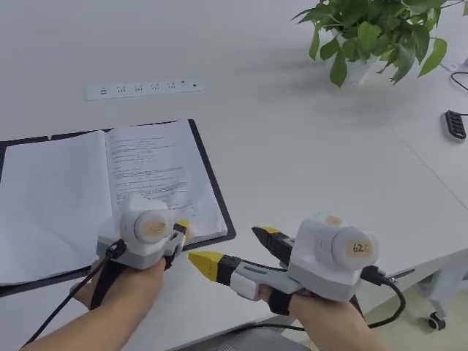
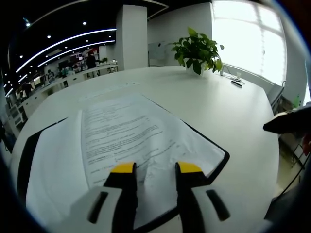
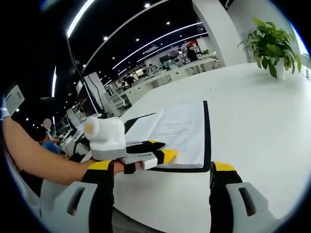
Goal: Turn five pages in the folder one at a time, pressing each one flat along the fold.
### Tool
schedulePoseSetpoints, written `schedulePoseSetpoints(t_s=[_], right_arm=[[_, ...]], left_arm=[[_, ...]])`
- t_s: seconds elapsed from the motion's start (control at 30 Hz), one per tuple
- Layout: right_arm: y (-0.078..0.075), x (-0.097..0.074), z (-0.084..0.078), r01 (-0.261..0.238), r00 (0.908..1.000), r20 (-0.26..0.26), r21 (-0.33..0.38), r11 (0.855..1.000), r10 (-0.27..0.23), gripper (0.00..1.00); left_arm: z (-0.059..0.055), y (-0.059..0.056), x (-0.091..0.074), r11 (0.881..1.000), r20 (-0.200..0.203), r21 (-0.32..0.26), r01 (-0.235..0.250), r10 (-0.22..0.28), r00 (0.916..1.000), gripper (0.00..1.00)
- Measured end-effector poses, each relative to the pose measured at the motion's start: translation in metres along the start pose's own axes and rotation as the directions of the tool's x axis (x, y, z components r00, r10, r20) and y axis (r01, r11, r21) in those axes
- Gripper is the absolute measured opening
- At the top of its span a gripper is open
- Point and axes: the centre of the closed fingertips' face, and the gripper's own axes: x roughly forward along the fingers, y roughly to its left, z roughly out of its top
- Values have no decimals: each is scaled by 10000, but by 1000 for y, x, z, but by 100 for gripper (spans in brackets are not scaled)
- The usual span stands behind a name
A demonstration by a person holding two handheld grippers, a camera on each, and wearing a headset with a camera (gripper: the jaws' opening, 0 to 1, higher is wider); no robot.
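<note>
Nearest, white yellow-tipped right gripper, jaws wide, over white table; matching left gripper, jaws narrowly apart, above printed right page of open black folder, near its bottom corner.

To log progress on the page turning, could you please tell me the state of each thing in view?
folder: open, lying flat on the table.
printed page: lying on the folder's right half.
left gripper: open, jaws over the printed page's near edge.
right gripper: open, over bare table.
</note>
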Motion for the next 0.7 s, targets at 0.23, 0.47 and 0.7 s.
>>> schedulePoseSetpoints(t_s=[0.23,0.47,0.7], right_arm=[[-1,6,1,-125,9999,-70,0,9999,125,80],[-7,21,7,-337,9993,-135,-20,9994,337,77],[-20,44,19,-570,9983,-129,217,9981,573,70]], left_arm=[[0,3,-1,10000,31,15,-30,30,10000,24],[-1,12,-1,9996,-38,-140,-263,263,9996,8],[0,14,0,9990,-84,-313,-333,330,9994,7]])
